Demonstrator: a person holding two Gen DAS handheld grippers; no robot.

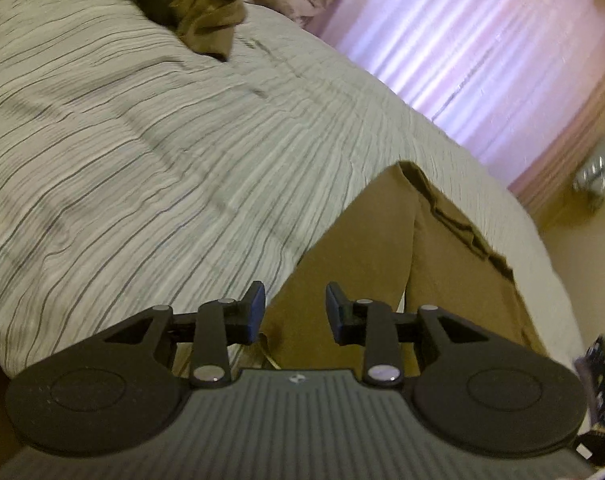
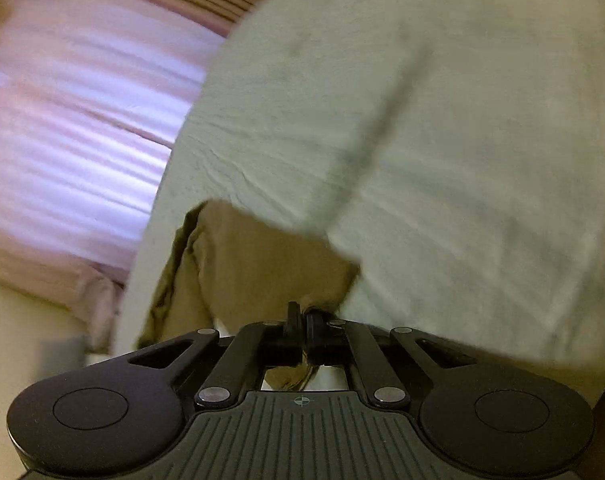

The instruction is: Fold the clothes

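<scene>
The bed point(image 1: 142, 128) with its striped cover takes up most of both views, with pink curtains point(image 1: 482, 60) behind it. A tan garment point(image 1: 362, 248) lies spread fairly flat on the near right part of the bed, running out toward its edge, with layered edges along the right side, so it looks like at least one layer is doubled over, though I can't tell how many folds are in. At the far end sits a crumpled heap of clothes point(image 1: 210, 16), brownish and dark, plainly not folded, so my guess is there's plenty left.

The left gripper point(image 1: 295, 312) hovers over the near edge of the tan piece with its jaws apart, nothing in them. The right gripper point(image 2: 303, 322) has its jaws pressed together on a bit of the tan cloth at its near edge. That view is blurry.

No containers anywhere that I can see, just the bed.
</scene>
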